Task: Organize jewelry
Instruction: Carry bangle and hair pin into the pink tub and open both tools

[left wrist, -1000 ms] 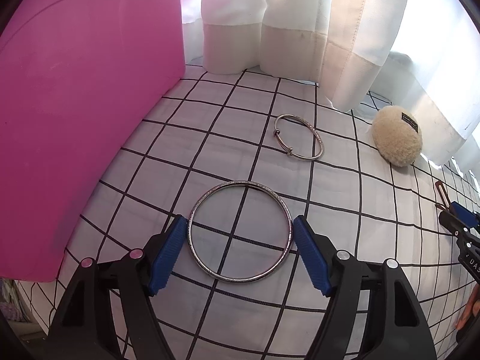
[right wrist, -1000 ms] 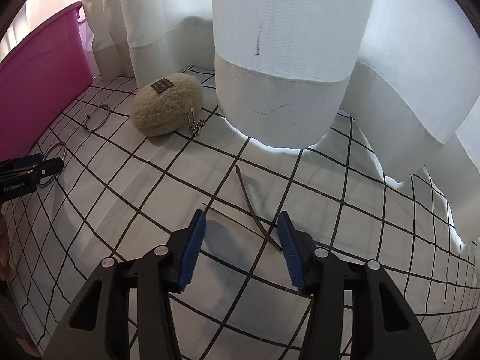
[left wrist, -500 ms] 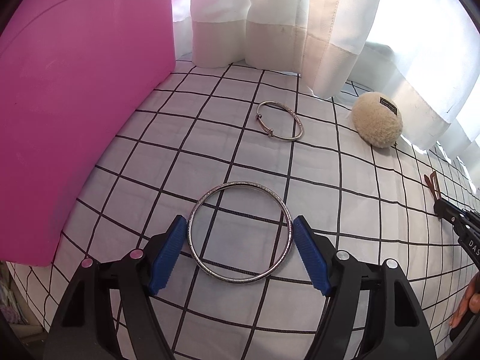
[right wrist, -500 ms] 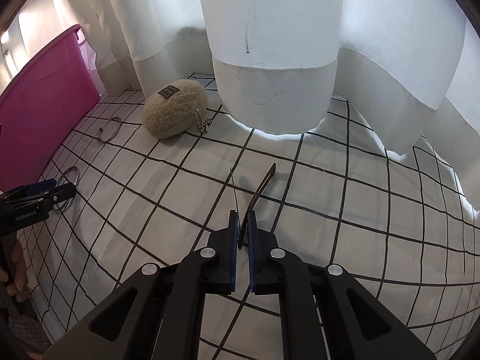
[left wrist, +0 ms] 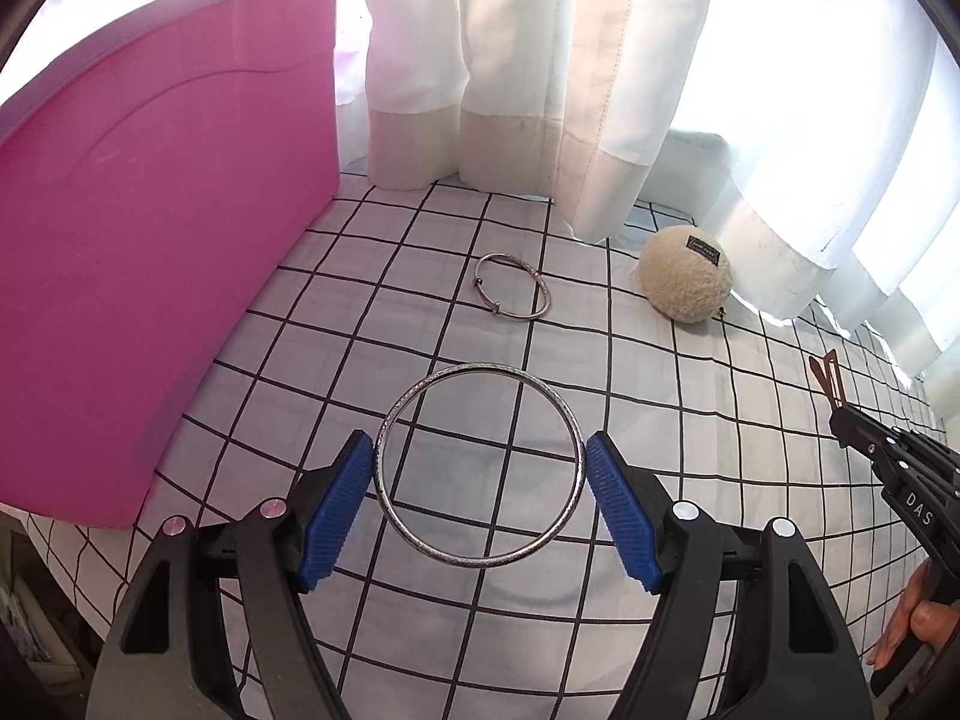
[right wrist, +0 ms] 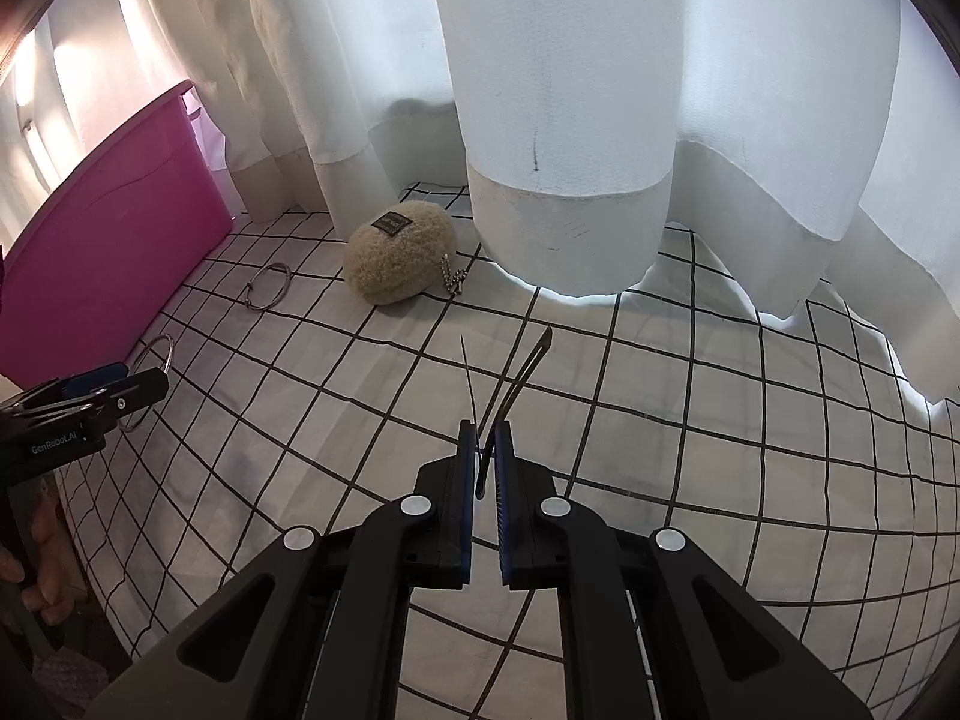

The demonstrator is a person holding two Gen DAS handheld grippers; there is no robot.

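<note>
A: What's biggest here?
B: The white curtain (right wrist: 564, 120) along the back, hanging down onto a surface (left wrist: 420, 312) covered in white cloth with a black grid. Next the pink bin (left wrist: 150, 276), standing at the left edge on that cloth.
A: And the tongs?
B: The left tongs (left wrist: 477, 483) are clenched on the large bangle (left wrist: 480, 465), a blue pad pressed on each side of the ring, which sits lifted clear of the cloth. The right tongs (right wrist: 485, 450) have just been closing and are now clamped on a hair clip (right wrist: 510, 396); its two thin prongs stick forward and up out of the pads, off the cloth.
A: Anything else lying about?
B: A fluffy beige pouch (right wrist: 399, 261) with a dark label and a short bead chain, near the curtain hem. Then a smaller bangle (left wrist: 513, 294) flat on the cloth, between the pouch and the bin, well beyond the held one.
A: Any part of the person?
B: Fingertips (left wrist: 918, 630) at the lower right of the left view, on the right tool's handle
</note>
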